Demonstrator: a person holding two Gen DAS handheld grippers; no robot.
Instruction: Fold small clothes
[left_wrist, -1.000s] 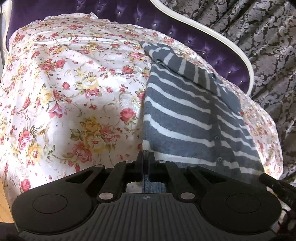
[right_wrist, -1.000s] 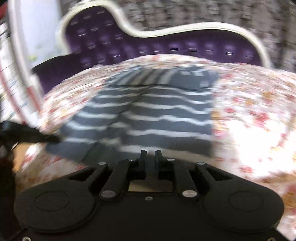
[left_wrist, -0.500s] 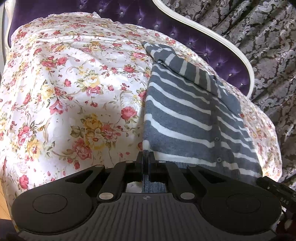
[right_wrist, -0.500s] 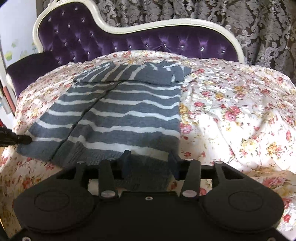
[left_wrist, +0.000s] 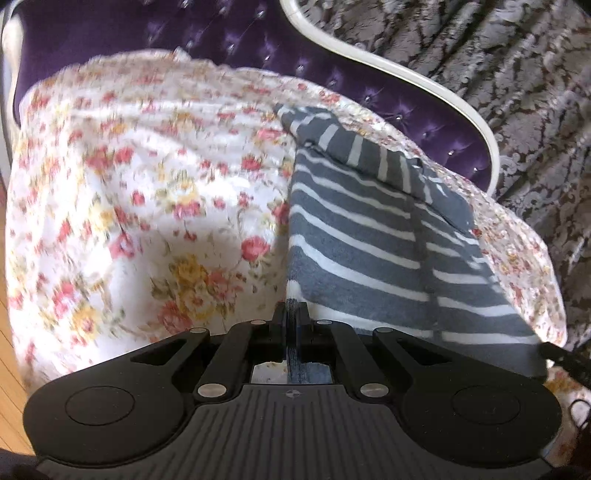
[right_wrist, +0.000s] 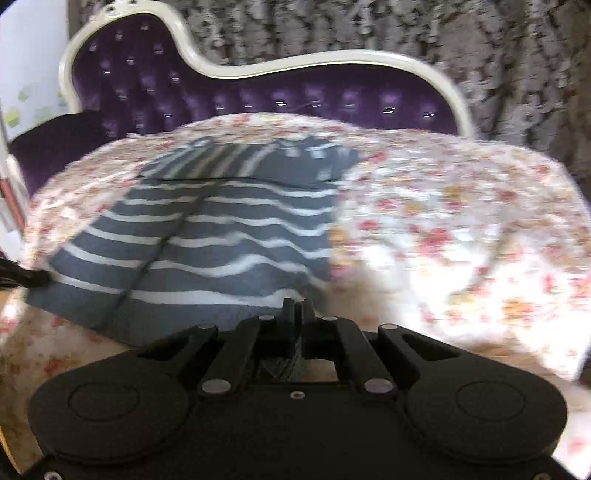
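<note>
Striped grey top (left_wrist: 362, 251) lies flat on the floral sheet (left_wrist: 147, 206) over the purple sofa (right_wrist: 258, 99), sleeves folded across the far end. Left gripper (left_wrist: 293, 314) and right gripper (right_wrist: 298, 308) are each pinched tight on a near hem corner. Likely next: lift both corners level, carry evenly toward the collar, keep hem taut, avoid dragging the sheet.

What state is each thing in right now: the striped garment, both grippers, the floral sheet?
Striped garment: spread on the sheet, sleeves folded across the top, hem pinched at both near corners.
Left gripper: shut on the hem.
Right gripper: shut on the hem.
Floral sheet: draped over the sofa, wrinkled.
</note>
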